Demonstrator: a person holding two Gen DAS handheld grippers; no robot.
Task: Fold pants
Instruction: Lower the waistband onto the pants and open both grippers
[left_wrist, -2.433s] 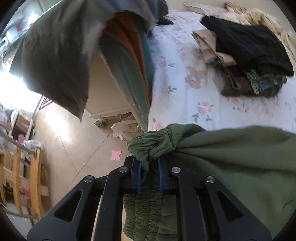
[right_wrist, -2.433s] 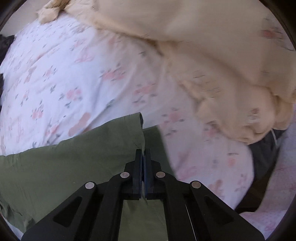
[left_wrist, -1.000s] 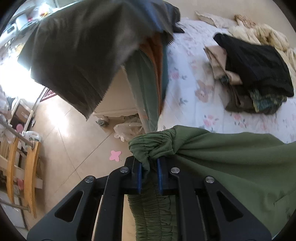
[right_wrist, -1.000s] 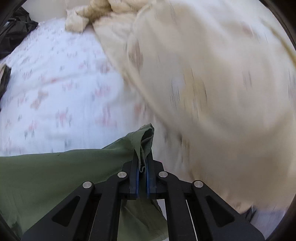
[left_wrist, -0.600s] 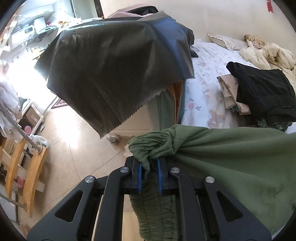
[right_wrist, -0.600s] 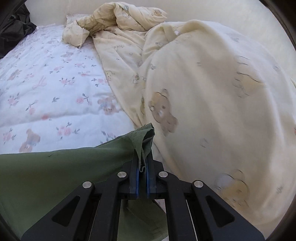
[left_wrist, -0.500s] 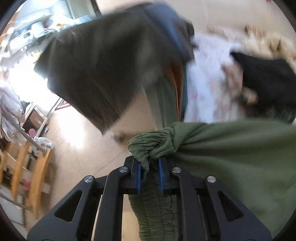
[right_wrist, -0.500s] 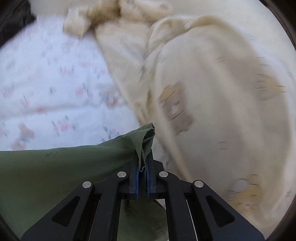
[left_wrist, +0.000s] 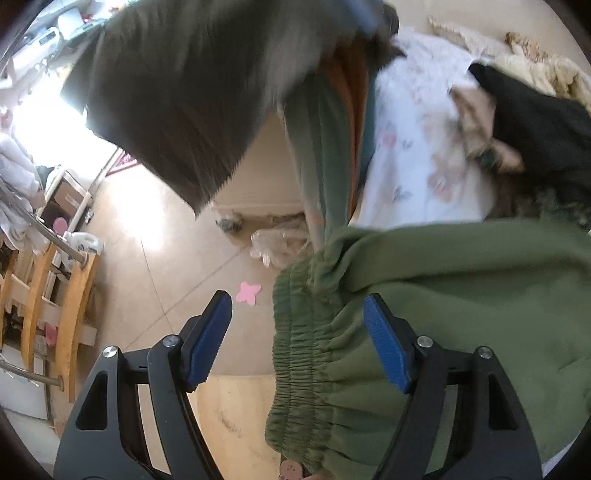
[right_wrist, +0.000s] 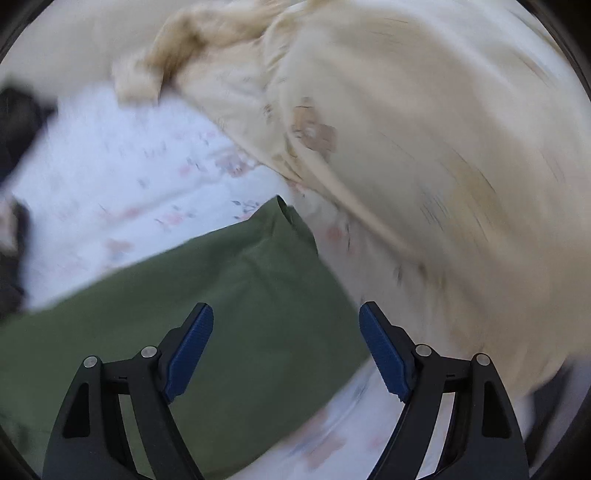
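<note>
The green pants (left_wrist: 443, 302) lie on the floral bed sheet (left_wrist: 413, 155). Their gathered elastic waistband (left_wrist: 306, 354) hangs at the bed's edge between the blue pads of my left gripper (left_wrist: 297, 332), which is open and holds nothing. In the right wrist view the leg end of the pants (right_wrist: 236, 295) lies flat on the sheet (right_wrist: 122, 173). My right gripper (right_wrist: 286, 332) is open just above it and holds nothing.
A dark cloth (left_wrist: 207, 92) hangs at the upper left over green and orange fabrics (left_wrist: 332, 122). A pile of dark and beige clothes (left_wrist: 524, 122) lies on the bed. A cream duvet (right_wrist: 424, 147) fills the right. Wooden chairs (left_wrist: 48, 306) stand on the tiled floor.
Both grippers have opened and let go of the pants: the left released the waistband, the right released the leg end. The pants now rest on the bed.
</note>
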